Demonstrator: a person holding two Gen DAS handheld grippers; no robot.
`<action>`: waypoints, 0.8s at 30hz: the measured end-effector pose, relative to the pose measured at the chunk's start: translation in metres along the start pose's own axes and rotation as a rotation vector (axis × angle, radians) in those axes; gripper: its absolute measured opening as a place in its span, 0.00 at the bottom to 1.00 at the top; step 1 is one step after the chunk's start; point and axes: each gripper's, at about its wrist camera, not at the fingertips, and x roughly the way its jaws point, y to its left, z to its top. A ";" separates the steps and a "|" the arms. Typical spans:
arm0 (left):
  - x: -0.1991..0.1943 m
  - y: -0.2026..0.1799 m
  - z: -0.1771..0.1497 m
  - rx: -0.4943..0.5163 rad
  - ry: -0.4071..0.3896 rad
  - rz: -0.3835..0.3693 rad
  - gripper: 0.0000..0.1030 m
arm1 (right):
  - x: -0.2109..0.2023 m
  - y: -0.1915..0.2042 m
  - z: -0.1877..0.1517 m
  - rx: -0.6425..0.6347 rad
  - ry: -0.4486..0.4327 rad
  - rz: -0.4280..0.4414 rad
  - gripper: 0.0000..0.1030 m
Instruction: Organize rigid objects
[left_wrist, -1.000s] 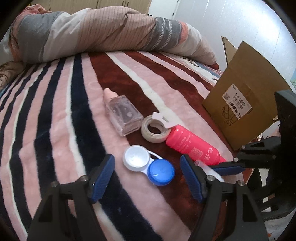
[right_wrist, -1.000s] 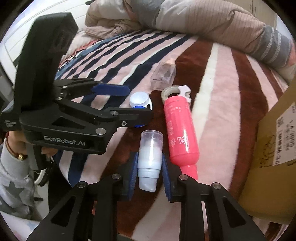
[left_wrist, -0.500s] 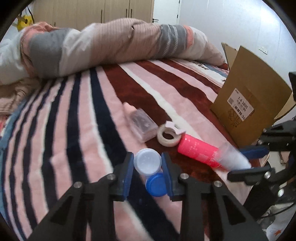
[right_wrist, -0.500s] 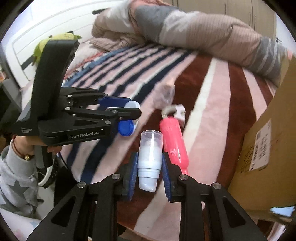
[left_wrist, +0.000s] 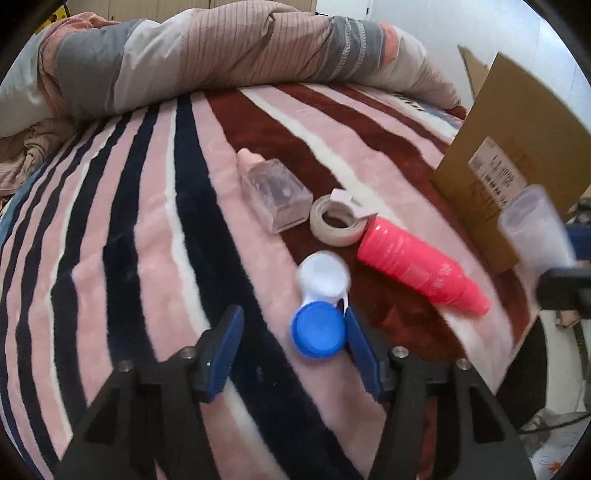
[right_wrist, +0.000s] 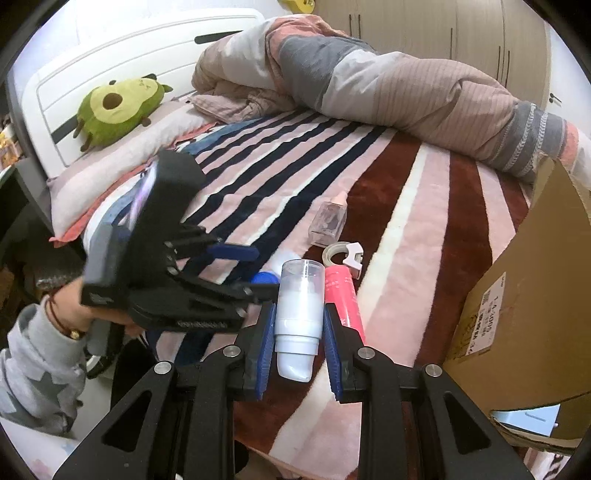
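1. We see the right tongs (right_wrist: 298, 341) closed on a white translucent-capped plastic tube (right_wrist: 298, 317): blue pads on both sides of its body, cap pointing away from the camera, held clear above the striped plush bed blanket (right_wrist: 424, 229).
2. From the left wrist view the same tube (left_wrist: 535, 236) shows at the right edge, blurred, in front of the brown cardboard box (left_wrist: 517, 147).
3. Left tongs (left_wrist: 291, 345) are wide open, low over the blanket. The right blue pad touches or nearly touches the blue cap of a blue-and-white round contact lens case (left_wrist: 319, 306); motion blur, so we can't confirm contact. The left pad is well apart from it.
4. The lens case lies on the blanket, white cap farther from the camera, blue cap nearer.
5. Beyond it, on the blanket:
   - a pink cylindrical plastic bottle (left_wrist: 417, 266) lying on its side
   - a beige tape roll with a white dispenser tab (left_wrist: 338, 219) touching the bottle's far end
   - a clear square glass bottle with a pink cap (left_wrist: 275, 194) just beside the tape, cap pointing away.
6. The cardboard box (right_wrist: 524, 302) stands at the right side of the bed, printed label facing us.
7. Rolled striped duvet (right_wrist: 406, 85) along the far edge; green avocado plush toy (right_wrist: 118, 107) by the white headboard (right_wrist: 147, 48).
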 end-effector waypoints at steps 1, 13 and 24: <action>0.001 0.000 -0.001 -0.009 -0.001 0.000 0.52 | 0.000 -0.001 0.000 0.002 0.000 0.001 0.20; -0.002 0.003 0.008 -0.055 -0.050 -0.010 0.26 | -0.004 0.000 0.005 -0.002 -0.008 0.000 0.20; -0.025 0.011 0.017 -0.024 -0.035 0.032 0.10 | -0.038 -0.003 0.031 -0.013 -0.103 -0.004 0.20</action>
